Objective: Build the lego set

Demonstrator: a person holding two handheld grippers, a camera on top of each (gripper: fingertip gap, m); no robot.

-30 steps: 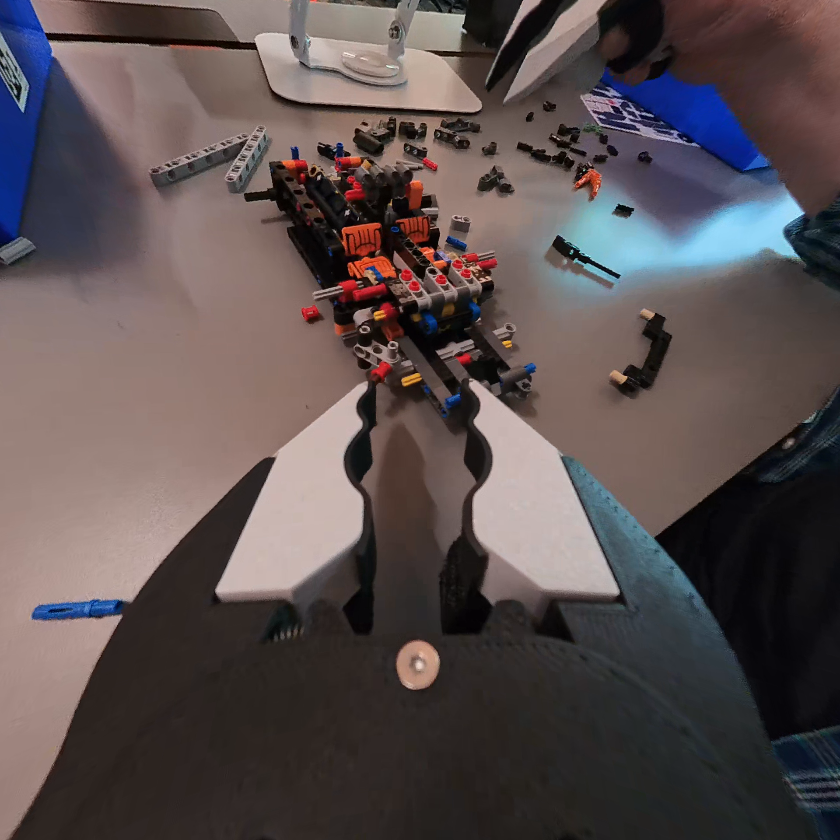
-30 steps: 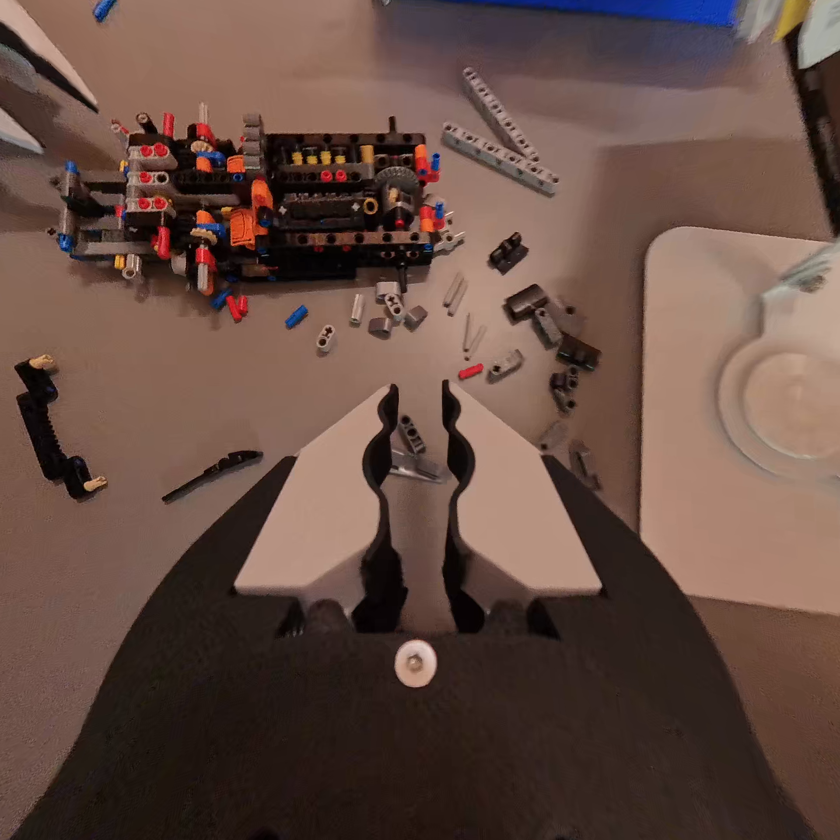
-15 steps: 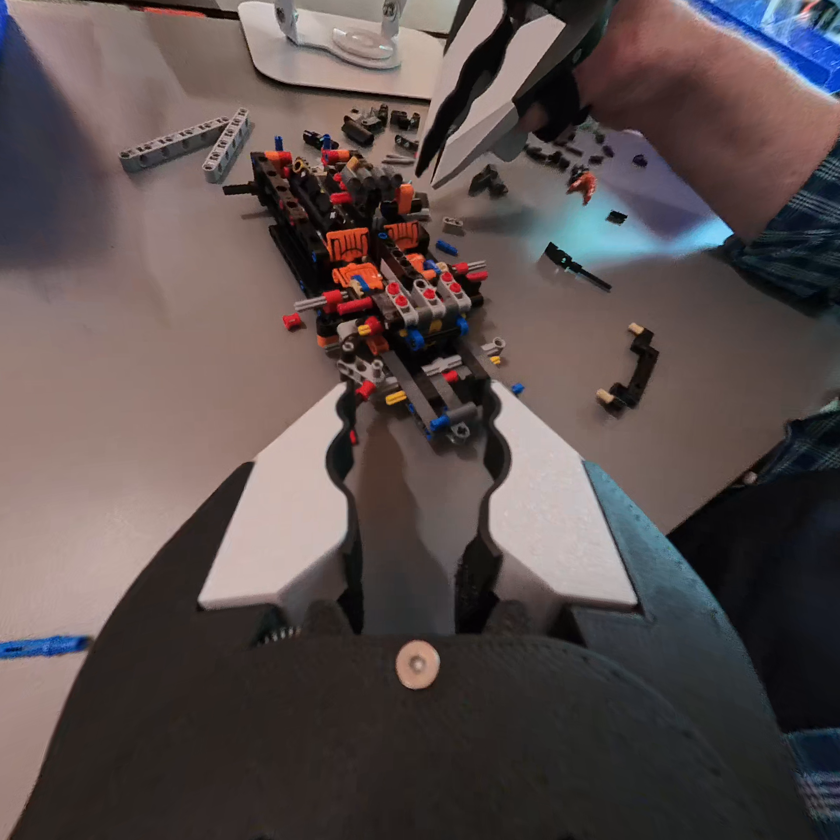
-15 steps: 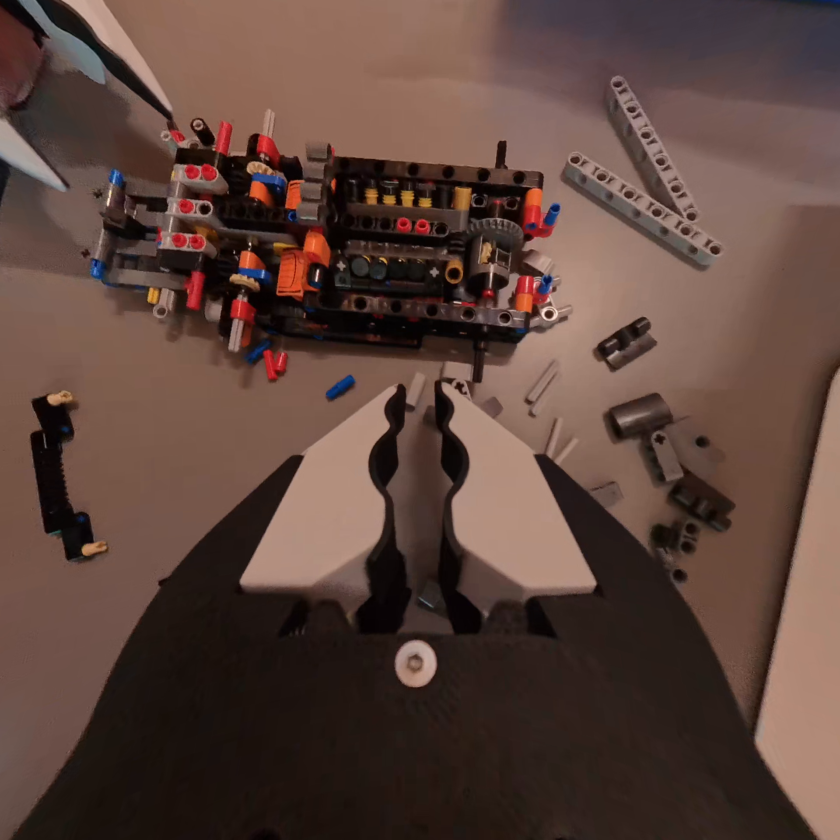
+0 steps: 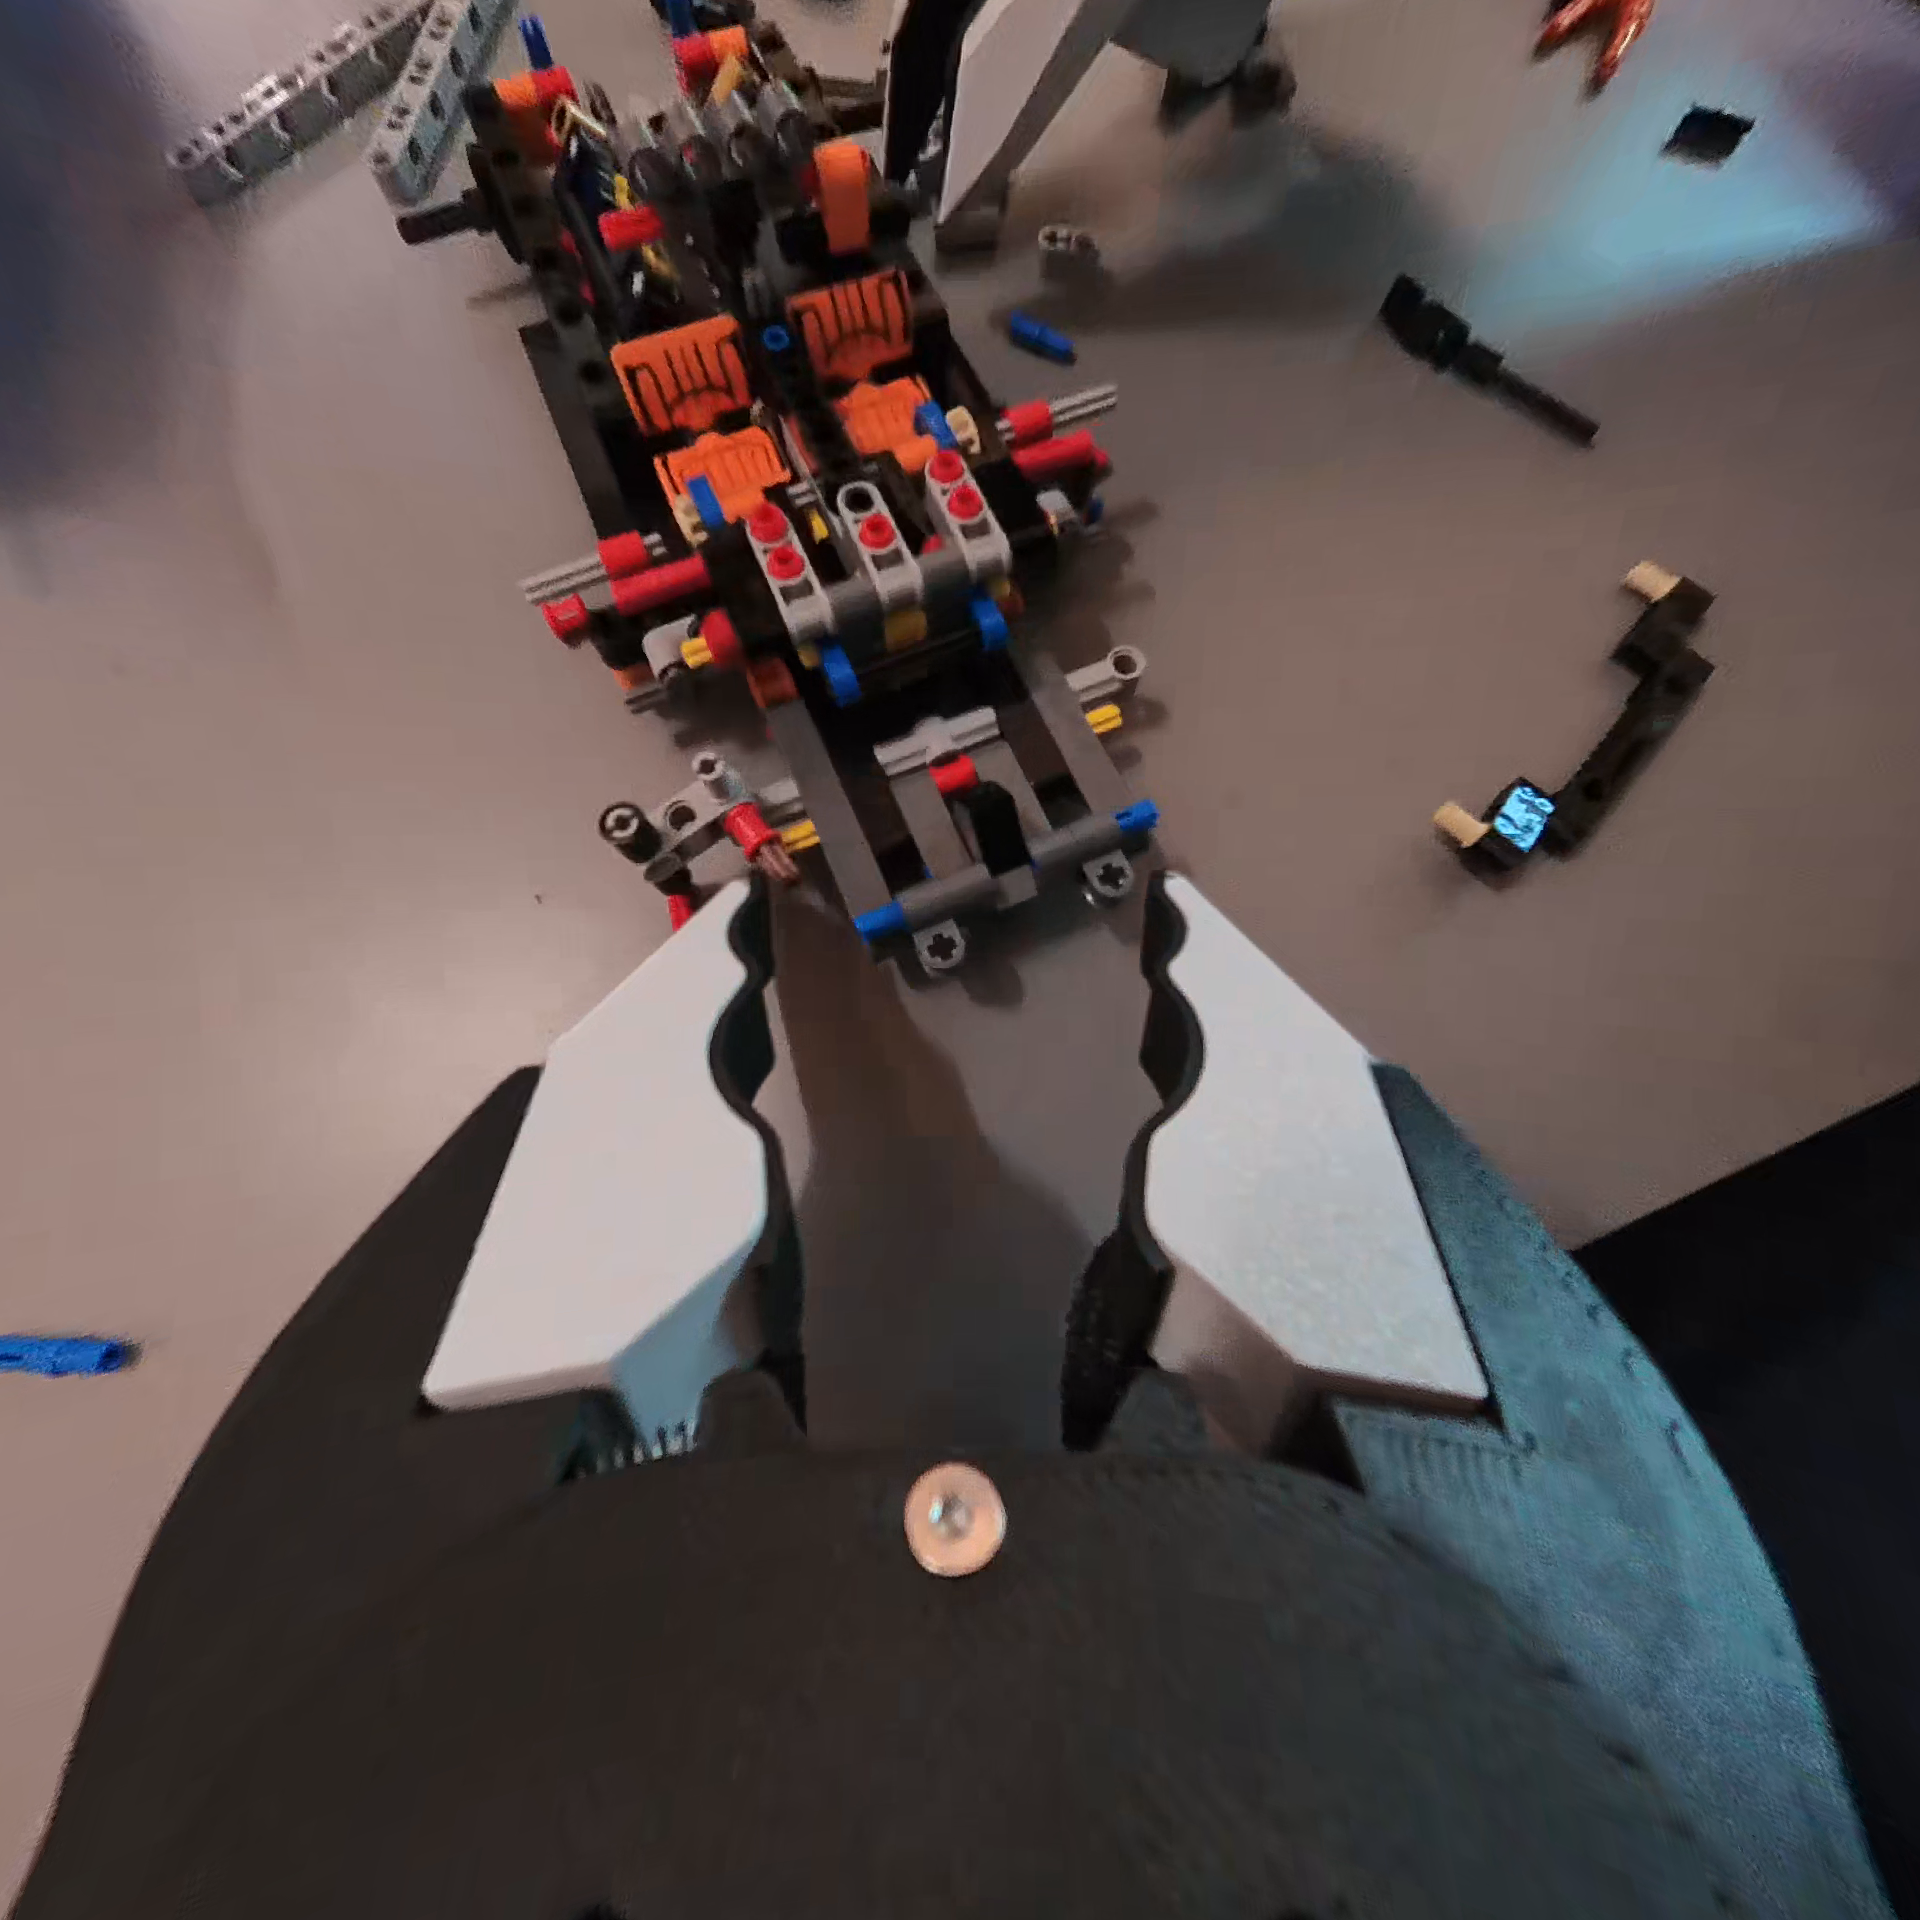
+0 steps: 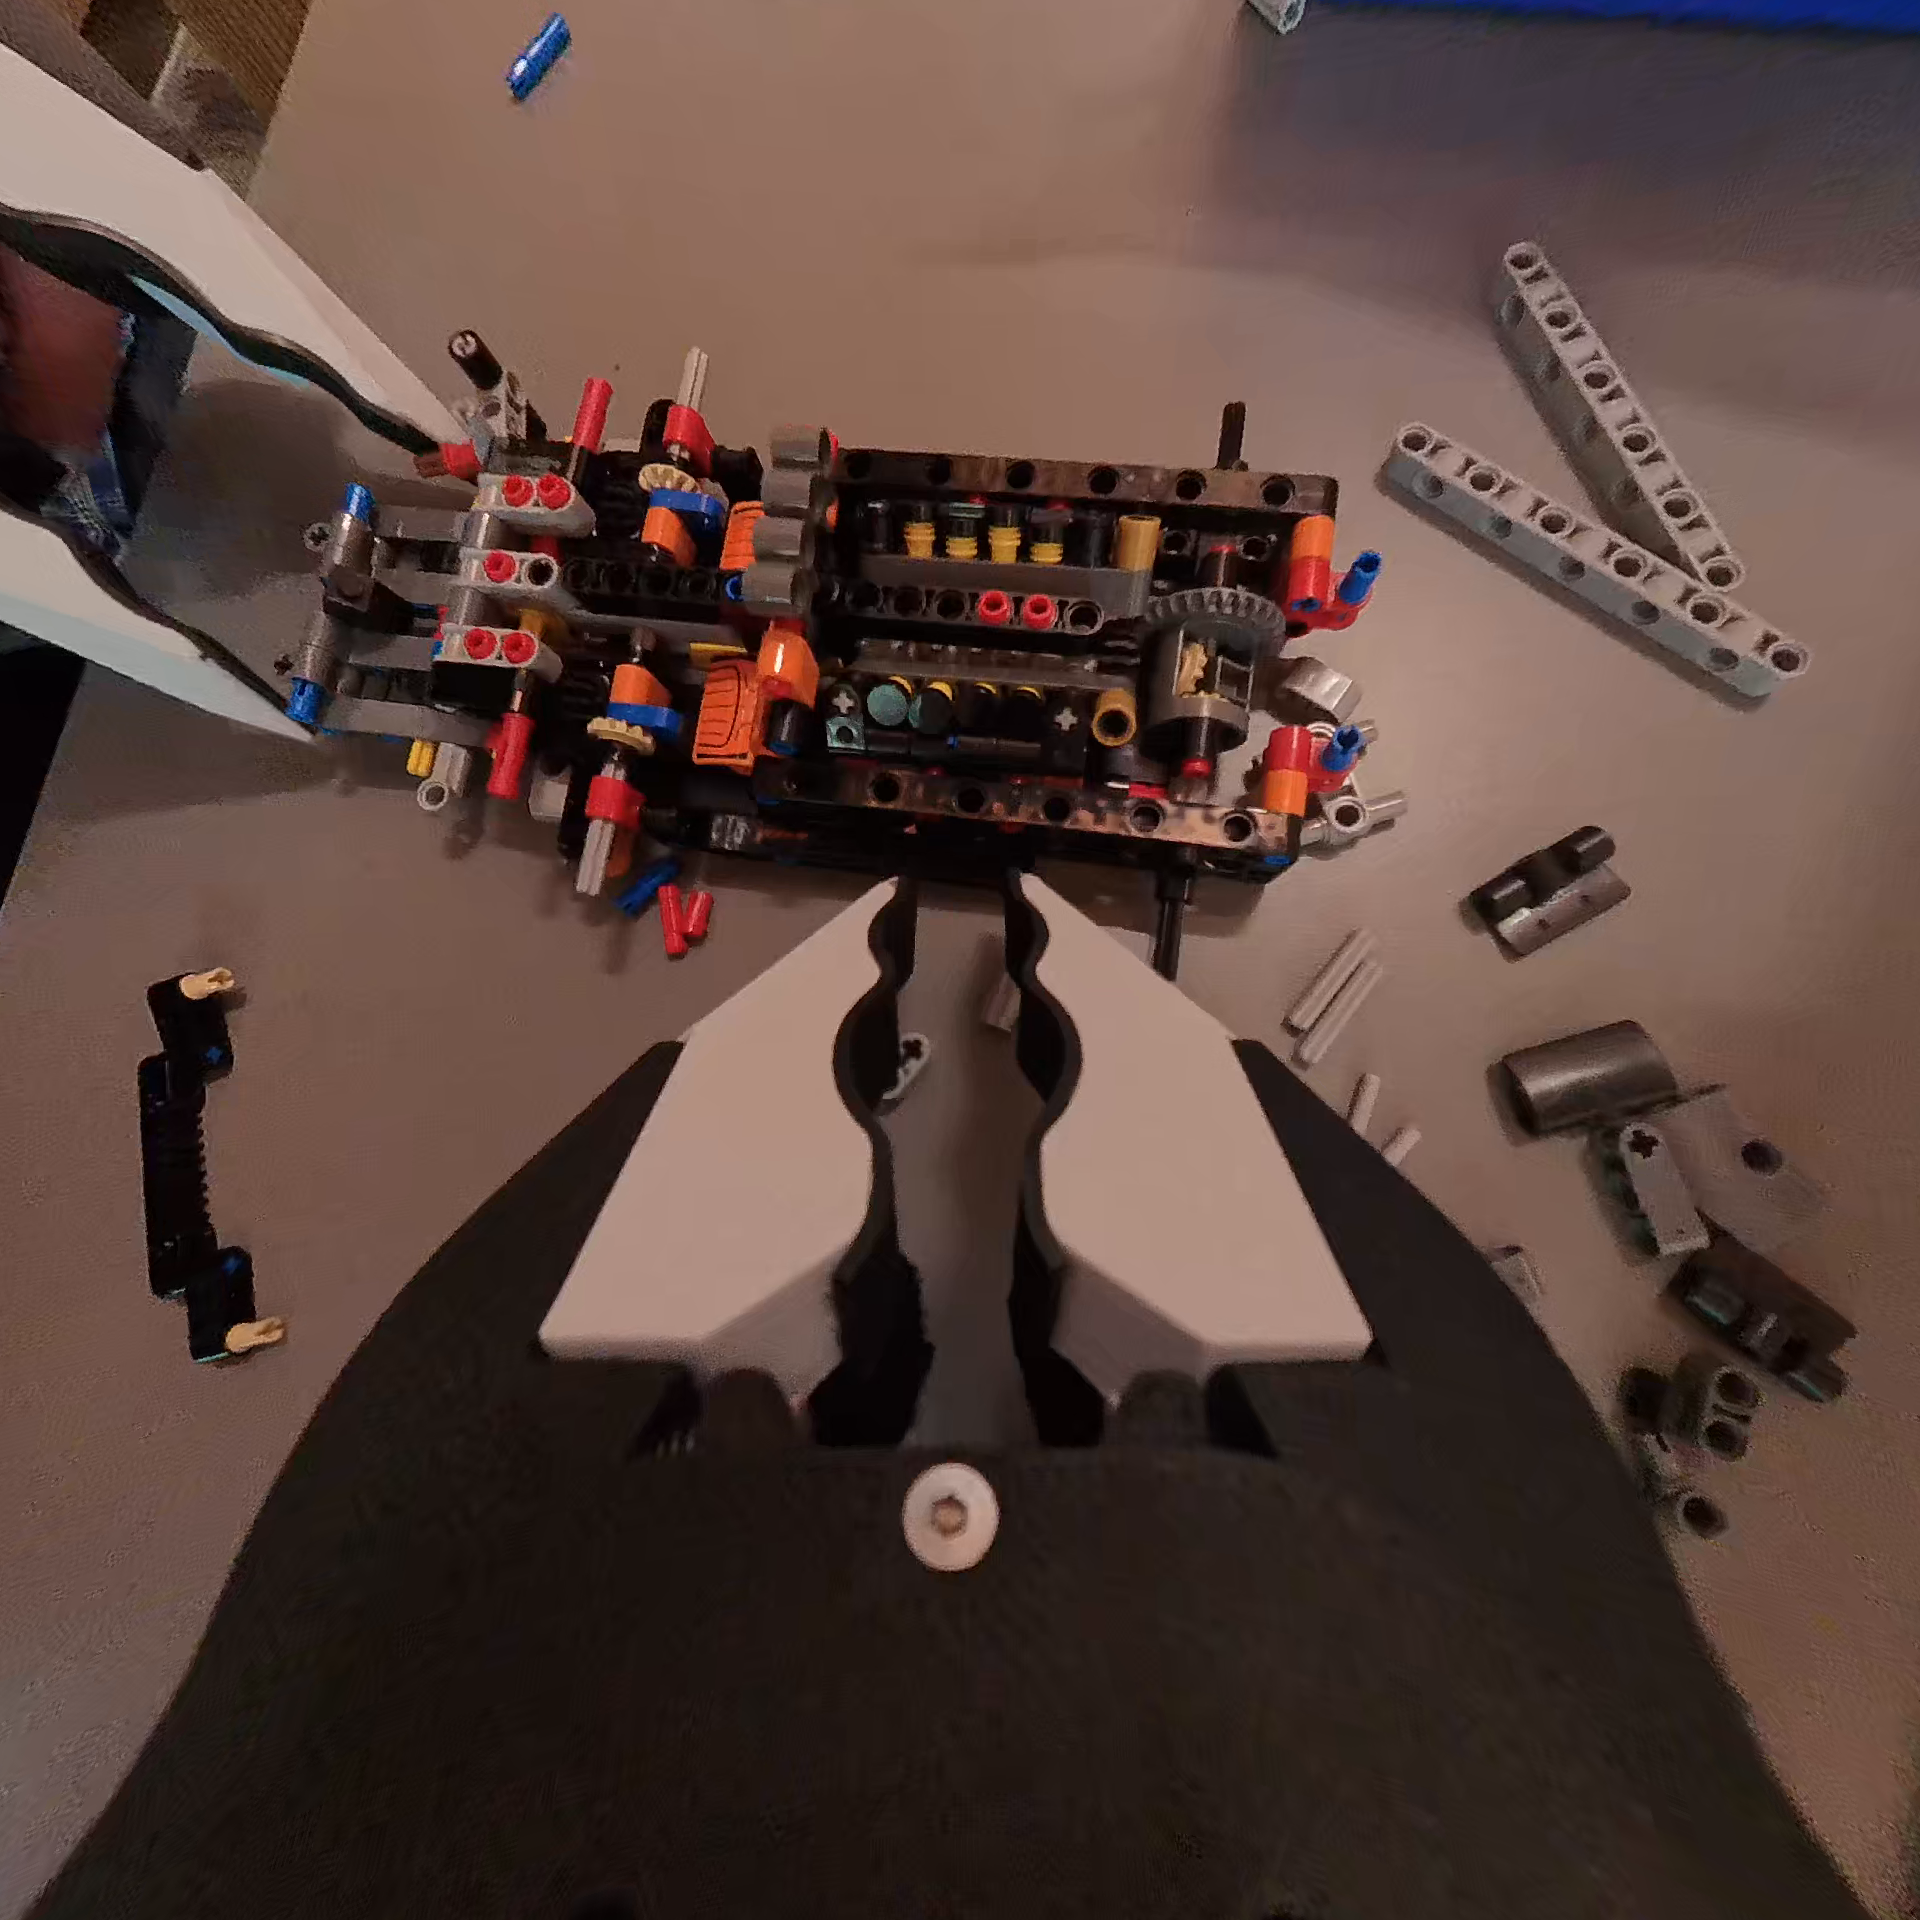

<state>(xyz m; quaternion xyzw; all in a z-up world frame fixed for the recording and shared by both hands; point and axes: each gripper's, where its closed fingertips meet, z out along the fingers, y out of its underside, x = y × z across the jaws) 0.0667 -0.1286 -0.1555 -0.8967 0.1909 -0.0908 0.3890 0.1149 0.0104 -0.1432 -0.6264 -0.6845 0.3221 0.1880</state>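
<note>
The half-built Lego chassis [image 5: 831,520], black with orange, red, blue and grey parts, lies on the grey table [image 5: 260,831]. My left gripper [image 5: 956,902] is open wide, and its tips flank the chassis's near end, which has a grey crossbar and blue pins. In the right wrist view the chassis [image 6: 831,644] lies crosswise, with the left gripper [image 6: 369,587] straddling its left end. My right gripper [image 6: 961,894] is open by a narrow gap and holds nothing. Its tips are at the middle of the chassis's near long side. It also shows in the left wrist view [image 5: 997,104].
A black rack piece with tan pins [image 6: 197,1164] lies to the left, also seen in the left wrist view [image 5: 1590,727]. Two long grey beams [image 6: 1590,551] lie past the chassis's right end. Loose grey and black parts [image 6: 1590,1081], thin grey axles [image 6: 1335,987], red pins [image 6: 686,914] and a blue pin [image 5: 62,1354] are scattered about. The grippers' ends are close to 15 cm from one another.
My left gripper has moved forward and opened wider, so its tips now flank the chassis end. My right gripper has moved left and down to the chassis's side.
</note>
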